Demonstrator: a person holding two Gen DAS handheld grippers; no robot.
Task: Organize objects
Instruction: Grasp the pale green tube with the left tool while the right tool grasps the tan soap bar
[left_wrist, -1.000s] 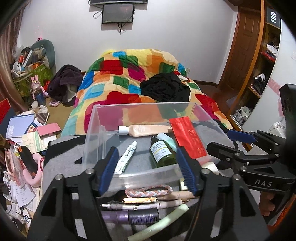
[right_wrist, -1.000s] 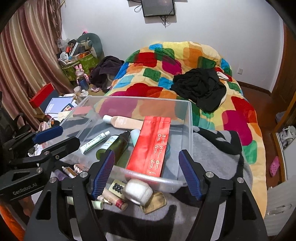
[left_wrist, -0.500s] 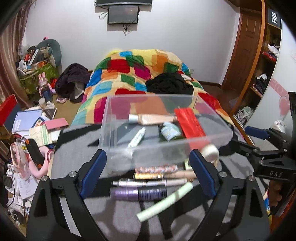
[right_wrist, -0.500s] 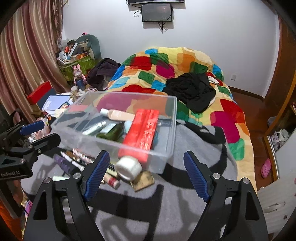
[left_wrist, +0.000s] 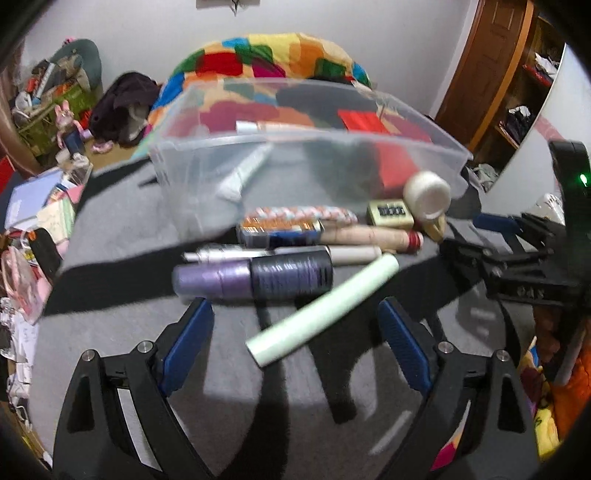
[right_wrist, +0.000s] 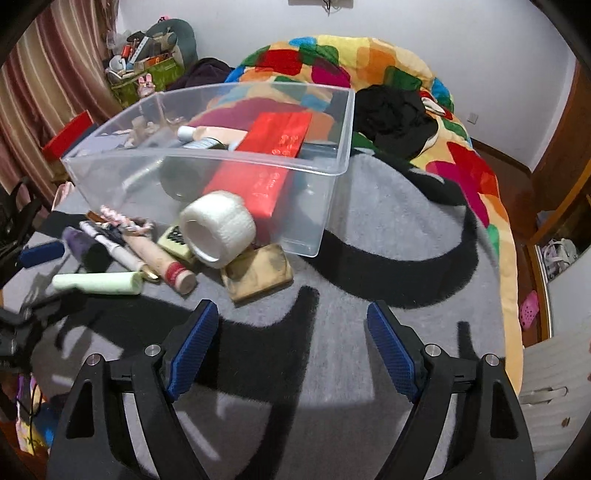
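A clear plastic bin (left_wrist: 207, 177) (right_wrist: 334, 122) stands on a grey blanket and holds a red packet (right_wrist: 280, 136), a beige tube (right_wrist: 210, 133) and other bottles. In front of it lie loose items: a purple bottle (left_wrist: 255, 278), a pale green tube (left_wrist: 325, 306) (right_wrist: 98, 283), a white tape roll (right_wrist: 218, 229) (left_wrist: 426, 192), a tan pad (right_wrist: 256, 275), a beige stick (right_wrist: 159, 258) and a braided band (left_wrist: 303, 214). My left gripper (left_wrist: 295, 328) is open, just before the green tube. My right gripper (right_wrist: 291, 339) is open, just before the tan pad. Both are empty.
The grey blanket (right_wrist: 388, 240) lies at the foot of a bed with a colourful quilt (right_wrist: 369, 62) and black clothes (right_wrist: 395, 110). Clutter, books and boxes line the floor at the left (left_wrist: 40, 206). A wooden door and shelves (left_wrist: 491, 66) stand at the right.
Both grippers have pulled back from over the bin and dropped low towards the blanket, so the loose items in front of the bin are now ahead of the fingers. Both stayed open.
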